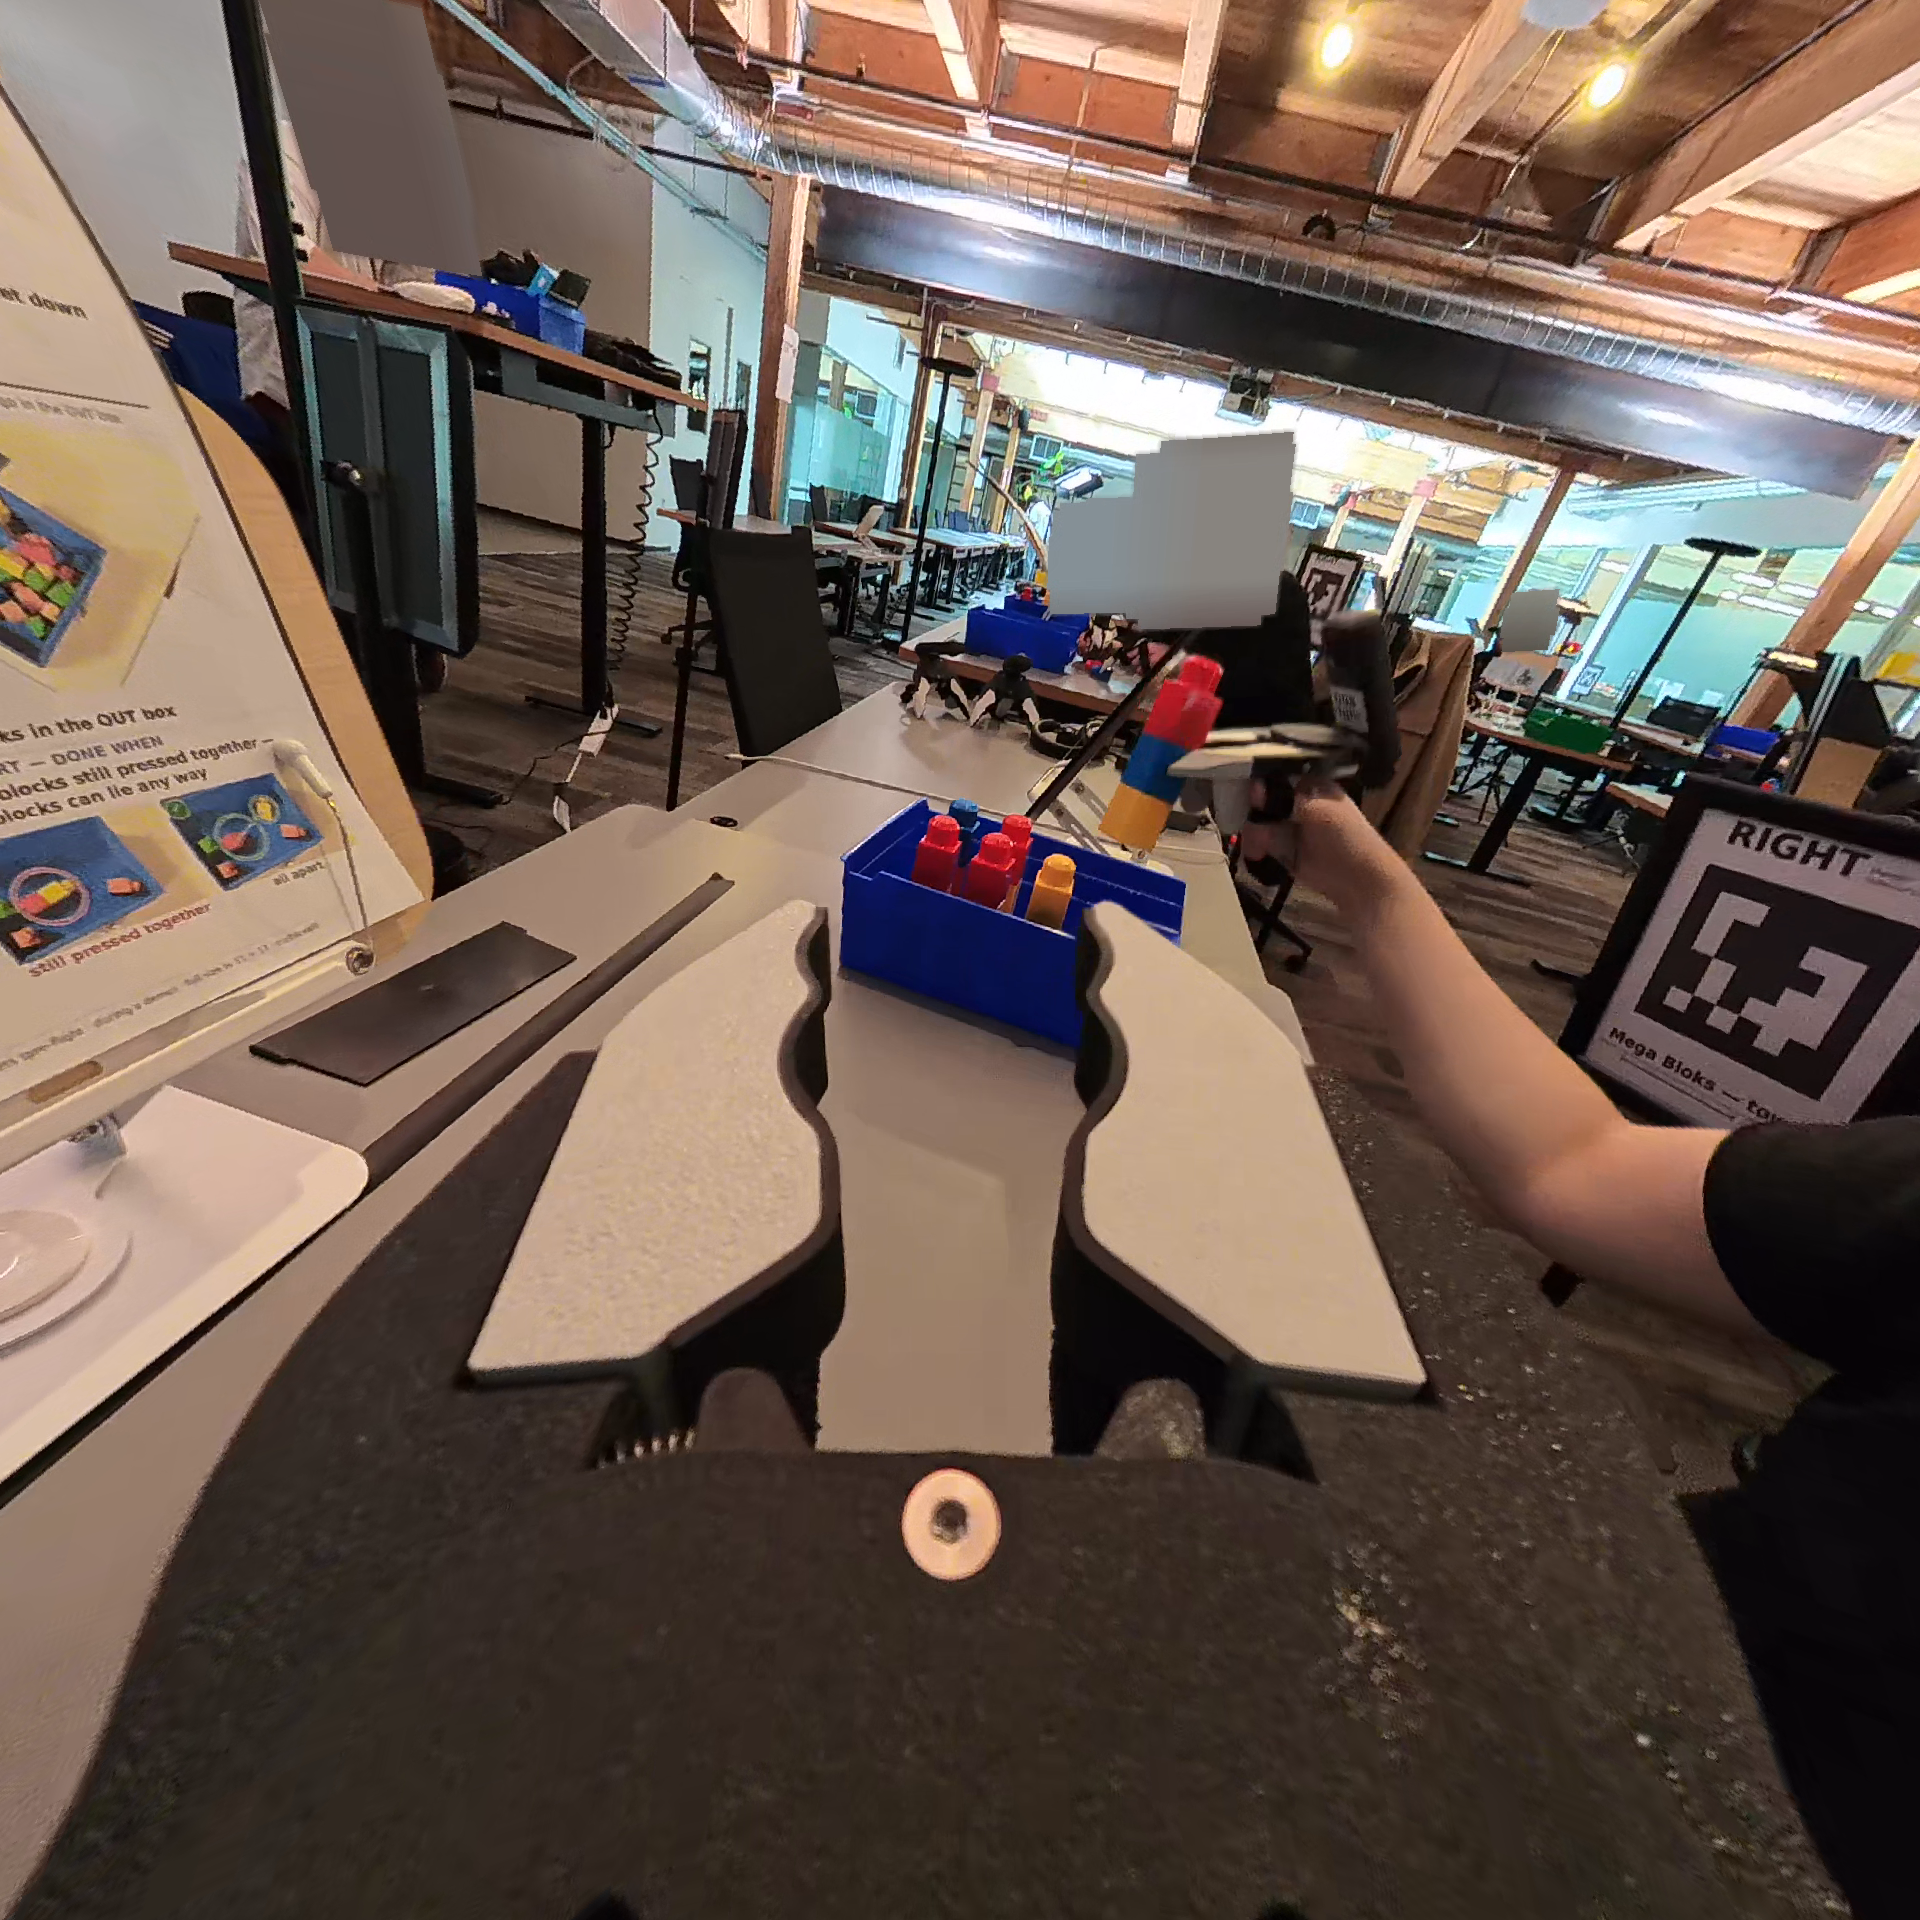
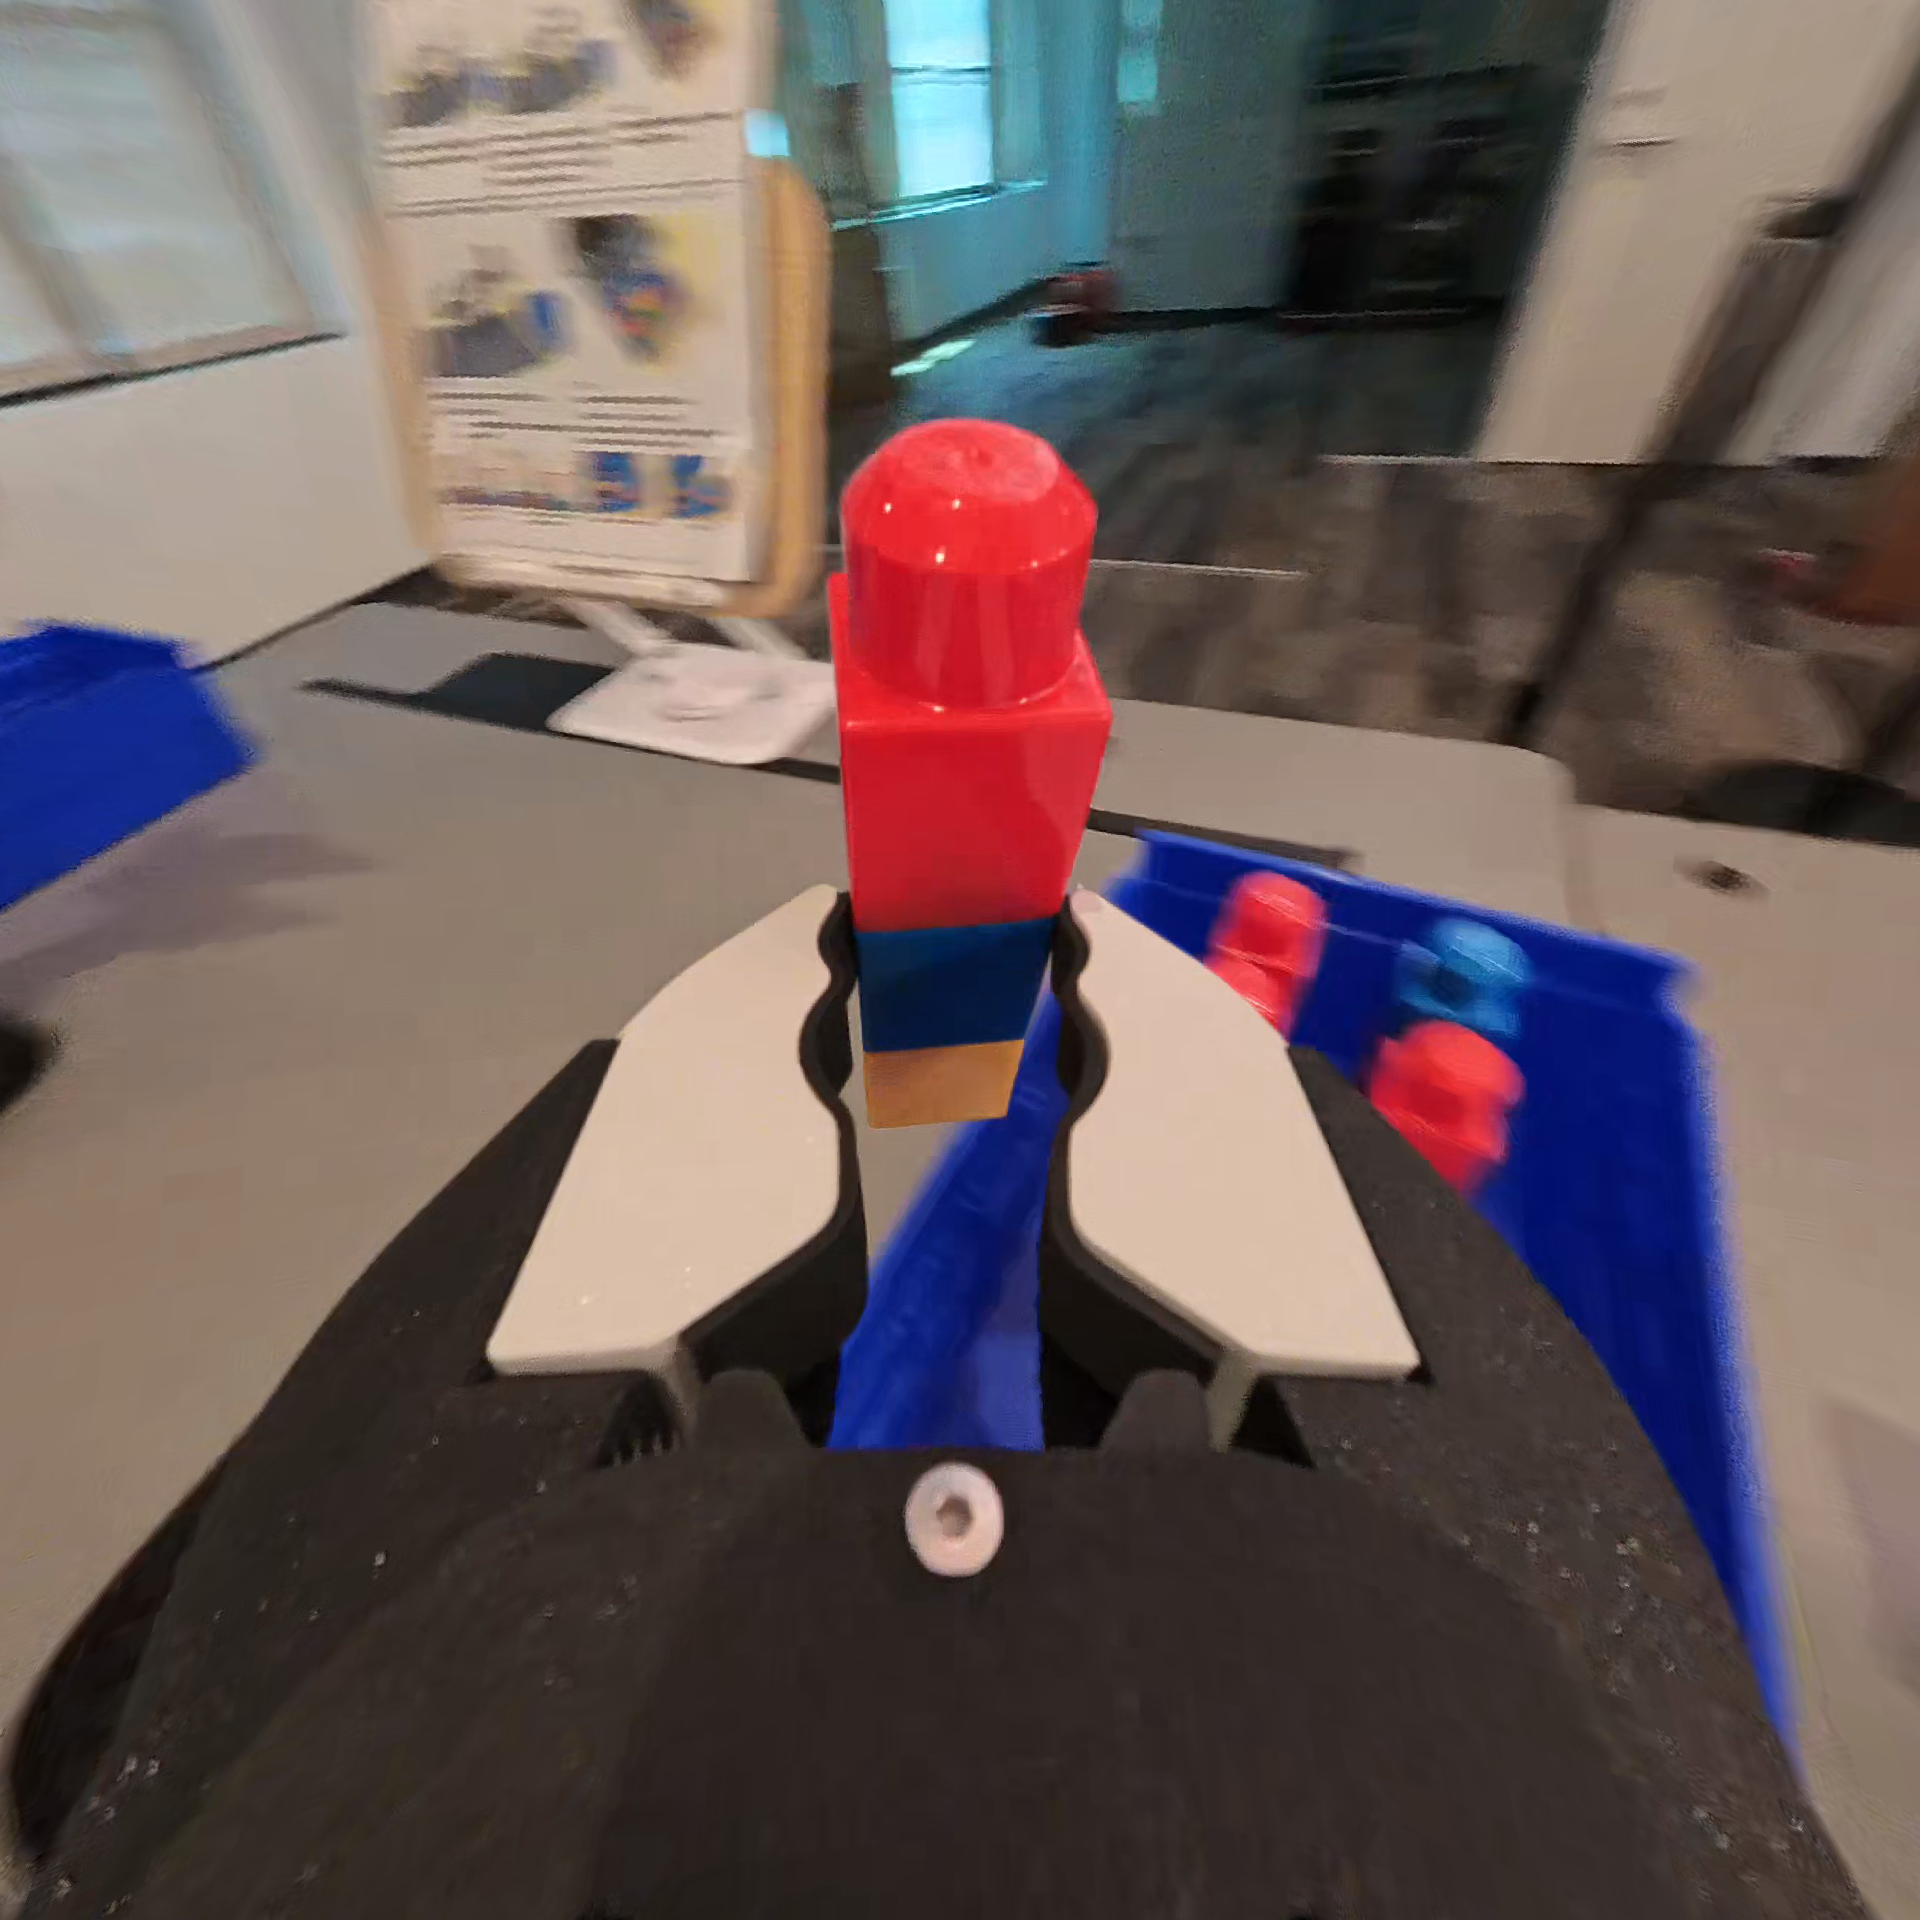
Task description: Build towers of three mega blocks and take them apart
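- Tower [image 2: 961, 821] of three mega blocks, red over blue over yellow, pinched in right claw [image 2: 956, 966] at the blue middle block only; held in the air above the worktop [image 2: 468, 935], near the blue bin [image 1: 966, 956].
- Grip narrow: claw tips pressing just the blue block's sides, red block standing free above, yellow block hanging free below. Risk of yellow block dropping off if its press-fit is loose.
- Tower tilted in the left wrist view, leaning away from upright. Risk of pivoting further between the smooth pads under a sharp swing or sudden stop.
- Heavy blur across the right wrist view's background, suggesting fast travel. Judged likelihood of a slip or a flung top block higher at such speed.
- Left claw [image 1: 951, 966] spread wide, holding nothing, low over the worktop and aimed at the blue bin. Risk of a clash with the right claw if both converge on the bin together.
- Loose blocks [image 1: 987, 862] standing in the bin, several red, one blue, one orange-yellow. Risk of knocking them over, or snagging on the bin wall, if the tower comes down among them.
- For taking apart: pulling on the red top while only the blue is clamped could tear off the yellow instead, or twist the whole tower out of the pinch.
- Second blue bin [image 2: 94, 748] at the left edge of the right wrist view, blurred; contents not readable.
- Instruction board [image 1: 125, 644] standing just beside the working area, within reach of a wide left-hand sweep.
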`<state>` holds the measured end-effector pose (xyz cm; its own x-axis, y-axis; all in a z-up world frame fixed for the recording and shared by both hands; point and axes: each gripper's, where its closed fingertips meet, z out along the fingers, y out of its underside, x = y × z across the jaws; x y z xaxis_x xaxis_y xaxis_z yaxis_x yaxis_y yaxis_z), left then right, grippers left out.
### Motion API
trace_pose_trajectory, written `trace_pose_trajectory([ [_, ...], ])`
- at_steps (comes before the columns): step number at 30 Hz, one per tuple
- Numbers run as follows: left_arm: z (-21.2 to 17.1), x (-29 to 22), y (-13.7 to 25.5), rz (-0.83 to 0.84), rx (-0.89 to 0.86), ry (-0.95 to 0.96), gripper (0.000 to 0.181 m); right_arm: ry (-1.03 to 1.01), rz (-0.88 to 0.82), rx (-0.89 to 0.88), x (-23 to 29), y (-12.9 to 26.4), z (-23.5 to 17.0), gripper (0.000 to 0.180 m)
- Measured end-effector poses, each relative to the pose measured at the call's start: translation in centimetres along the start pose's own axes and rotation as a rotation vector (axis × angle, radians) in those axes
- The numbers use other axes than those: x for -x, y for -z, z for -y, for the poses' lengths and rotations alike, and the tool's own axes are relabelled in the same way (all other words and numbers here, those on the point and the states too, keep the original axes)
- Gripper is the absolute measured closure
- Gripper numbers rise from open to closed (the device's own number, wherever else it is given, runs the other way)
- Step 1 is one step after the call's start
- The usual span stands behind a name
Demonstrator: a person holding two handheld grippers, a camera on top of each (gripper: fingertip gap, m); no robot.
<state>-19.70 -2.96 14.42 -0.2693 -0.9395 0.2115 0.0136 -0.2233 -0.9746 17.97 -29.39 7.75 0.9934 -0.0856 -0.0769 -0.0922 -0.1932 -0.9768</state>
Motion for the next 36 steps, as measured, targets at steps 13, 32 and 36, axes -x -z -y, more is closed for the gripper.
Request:
trace_pose_trajectory([
  [13,-0.4,0.1,-0.4,-0.007,0.009,0.021,0.137,-0.109,-0.512,0.243,-10.8,0.1,-12.1,0.144],
  [32,-0.3,0.2,-0.4,-0.009,0.007,0.028,0.137,-0.082,-0.594,0.424,-12.6,-2.0,-16.7,0.143],
  [36,-0.2,0.2,-0.2,-0.007,0.003,0.025,0.137,-0.122,-0.581,0.41,-12.4,-1.8,-16.9,0.143],
])
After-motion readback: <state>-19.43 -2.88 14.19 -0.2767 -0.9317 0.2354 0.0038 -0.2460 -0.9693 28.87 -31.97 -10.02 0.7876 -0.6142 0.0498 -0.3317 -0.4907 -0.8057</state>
